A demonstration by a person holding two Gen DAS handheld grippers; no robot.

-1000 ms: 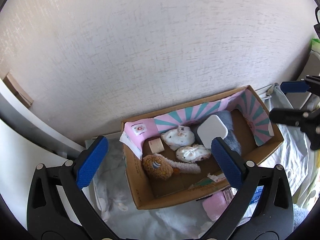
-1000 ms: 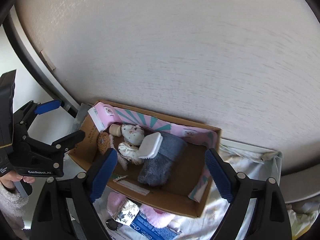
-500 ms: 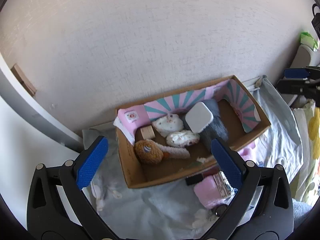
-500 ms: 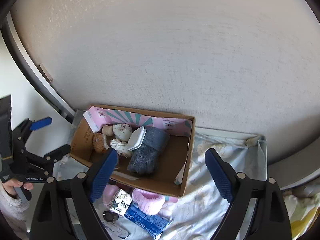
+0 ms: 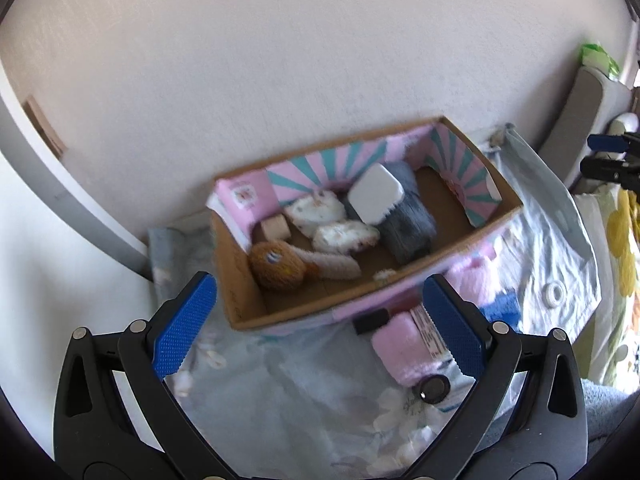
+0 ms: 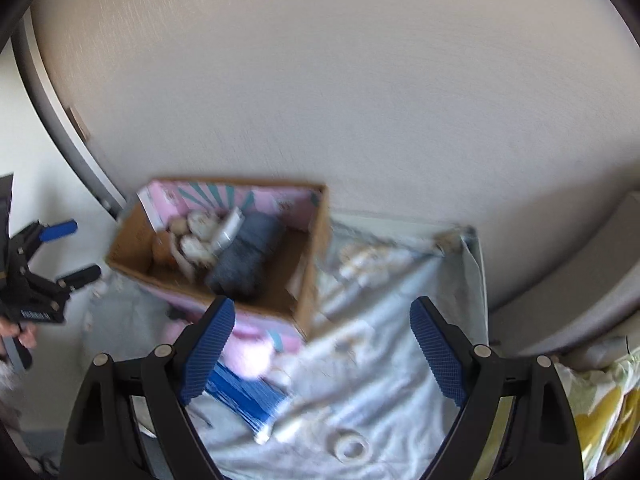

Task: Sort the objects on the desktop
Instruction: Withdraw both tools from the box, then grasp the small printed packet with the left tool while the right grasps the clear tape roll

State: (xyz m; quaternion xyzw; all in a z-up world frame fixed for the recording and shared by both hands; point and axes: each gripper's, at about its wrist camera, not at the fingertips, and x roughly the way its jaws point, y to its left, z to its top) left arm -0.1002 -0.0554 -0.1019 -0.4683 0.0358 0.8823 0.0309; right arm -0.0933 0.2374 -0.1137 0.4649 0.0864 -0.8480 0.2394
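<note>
Both the left tongs (image 5: 316, 320) and right tongs (image 6: 322, 350) gape wide and empty, so I'd settle on 1 loose item, perhaps the pink plush (image 5: 404, 350) by the cardboard box (image 5: 320, 312) at the surface's wall edge, and approach slowly.

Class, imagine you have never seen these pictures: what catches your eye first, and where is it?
A cardboard box against the wall, lined with pink-and-teal stripes and filled with plush toys, a white case and a grey cloth. In front of it, pink fluffy things lie on the pale floral sheet.
</note>
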